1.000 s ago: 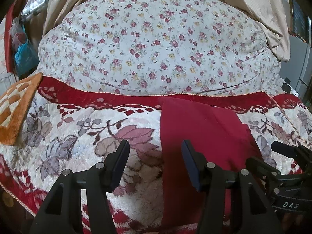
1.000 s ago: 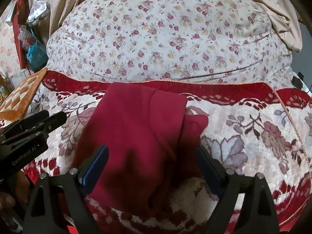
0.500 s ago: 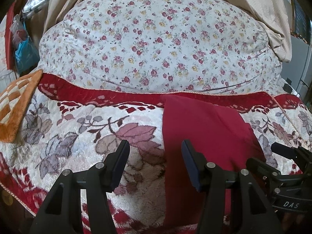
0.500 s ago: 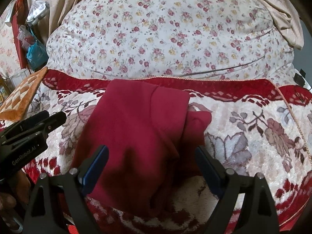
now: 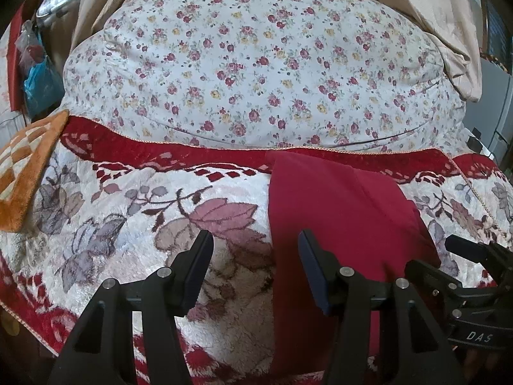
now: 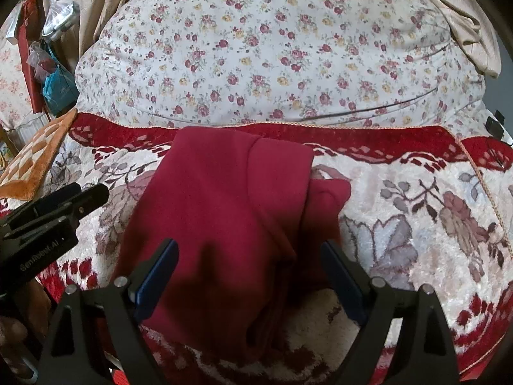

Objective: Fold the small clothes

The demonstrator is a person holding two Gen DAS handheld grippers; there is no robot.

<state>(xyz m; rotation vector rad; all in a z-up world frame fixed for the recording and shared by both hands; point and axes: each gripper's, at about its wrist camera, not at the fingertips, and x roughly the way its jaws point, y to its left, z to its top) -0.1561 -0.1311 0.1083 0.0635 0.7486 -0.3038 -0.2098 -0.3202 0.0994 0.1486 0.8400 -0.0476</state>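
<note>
A dark red garment (image 6: 224,211) lies folded lengthwise on a floral plush blanket (image 6: 416,218); a small lobe of it sticks out on its right side (image 6: 333,192). In the left wrist view the garment (image 5: 336,211) lies right of centre. My left gripper (image 5: 255,263) is open and empty, above the garment's left edge, its right finger over the cloth. My right gripper (image 6: 250,276) is open wide and empty, straddling the near part of the garment. Each gripper shows in the other's view: the right gripper (image 5: 474,288) and the left gripper (image 6: 48,211).
A big flower-print cushion (image 5: 256,70) rises behind the blanket. An orange checkered mat (image 5: 22,166) lies at the left edge. Beige curtains (image 5: 449,25) hang behind, bags (image 6: 57,83) at far left.
Both views have drifted slightly; the garment sits a little lower and more to the right in them. Both grippers stay open.
</note>
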